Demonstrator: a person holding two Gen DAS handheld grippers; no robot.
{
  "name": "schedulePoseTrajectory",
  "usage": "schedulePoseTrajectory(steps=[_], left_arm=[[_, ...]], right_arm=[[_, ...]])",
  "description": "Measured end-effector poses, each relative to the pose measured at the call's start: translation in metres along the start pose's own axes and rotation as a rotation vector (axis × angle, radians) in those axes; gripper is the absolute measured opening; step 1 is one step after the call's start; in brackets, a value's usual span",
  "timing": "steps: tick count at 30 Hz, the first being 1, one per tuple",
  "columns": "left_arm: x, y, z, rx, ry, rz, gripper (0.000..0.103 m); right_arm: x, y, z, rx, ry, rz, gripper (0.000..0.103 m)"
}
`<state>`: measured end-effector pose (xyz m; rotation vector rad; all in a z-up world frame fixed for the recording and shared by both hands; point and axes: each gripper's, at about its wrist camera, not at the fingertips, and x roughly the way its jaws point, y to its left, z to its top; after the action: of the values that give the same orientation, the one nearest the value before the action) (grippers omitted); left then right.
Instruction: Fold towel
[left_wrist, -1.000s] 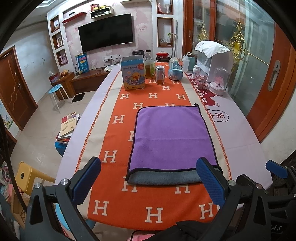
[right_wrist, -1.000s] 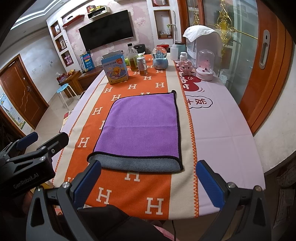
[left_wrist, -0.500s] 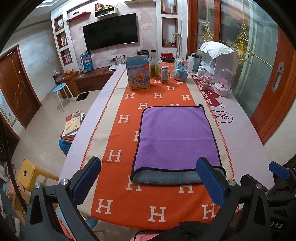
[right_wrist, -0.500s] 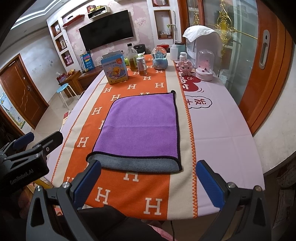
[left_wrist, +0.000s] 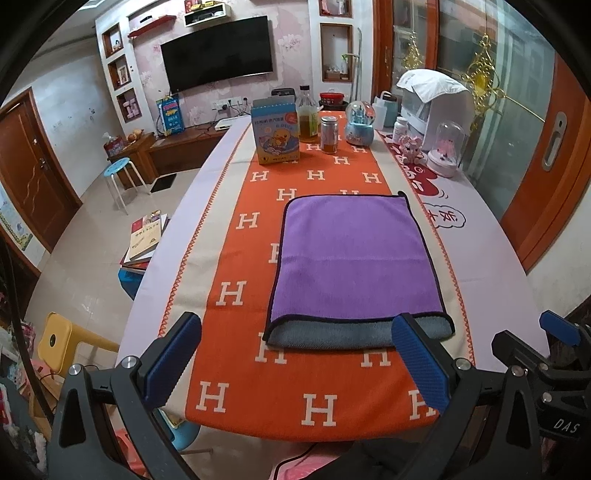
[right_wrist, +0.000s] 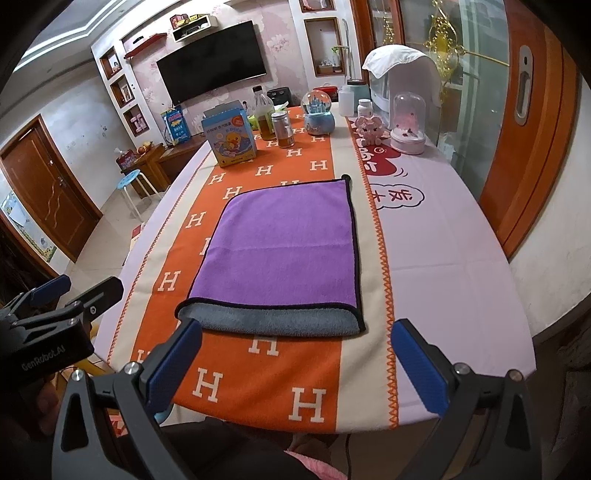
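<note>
A purple towel (left_wrist: 351, 258) with black trim lies folded flat on the orange H-patterned runner (left_wrist: 258, 376); its grey underside shows along the near edge (left_wrist: 354, 332). It also shows in the right wrist view (right_wrist: 284, 254). My left gripper (left_wrist: 295, 362) is open and empty, held above the near table edge in front of the towel. My right gripper (right_wrist: 295, 362) is open and empty, also in front of the towel's near edge. The left gripper appears at the left edge of the right wrist view (right_wrist: 55, 310).
At the far end of the table stand a blue duck box (left_wrist: 275, 134), a bottle (left_wrist: 308, 116), a jar (left_wrist: 329, 134), a snow globe (left_wrist: 360, 123), a pink toy (left_wrist: 410, 147), a glass dome (left_wrist: 447, 149) and a white appliance (left_wrist: 432, 103). Books (left_wrist: 146, 236) and stools lie on the floor at left.
Both grippers have drawn back and up a little from the towel, so more of the table's near edge shows. The towel has not moved.
</note>
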<state>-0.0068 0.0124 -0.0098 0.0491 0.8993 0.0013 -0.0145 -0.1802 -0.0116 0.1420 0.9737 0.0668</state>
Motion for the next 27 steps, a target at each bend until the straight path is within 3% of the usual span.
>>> schedulePoseTrajectory(steps=[10,27], left_arm=[[0.024,0.006,0.0,0.043,0.046,-0.02,0.102],[0.112,0.027,-0.002,0.077,0.185,-0.022,0.102]], right_arm=[[0.016,-0.013,0.002,-0.029,0.004,-0.027,0.102],[0.077,-0.046,-0.008,-0.087,-0.019,-0.013,0.097]])
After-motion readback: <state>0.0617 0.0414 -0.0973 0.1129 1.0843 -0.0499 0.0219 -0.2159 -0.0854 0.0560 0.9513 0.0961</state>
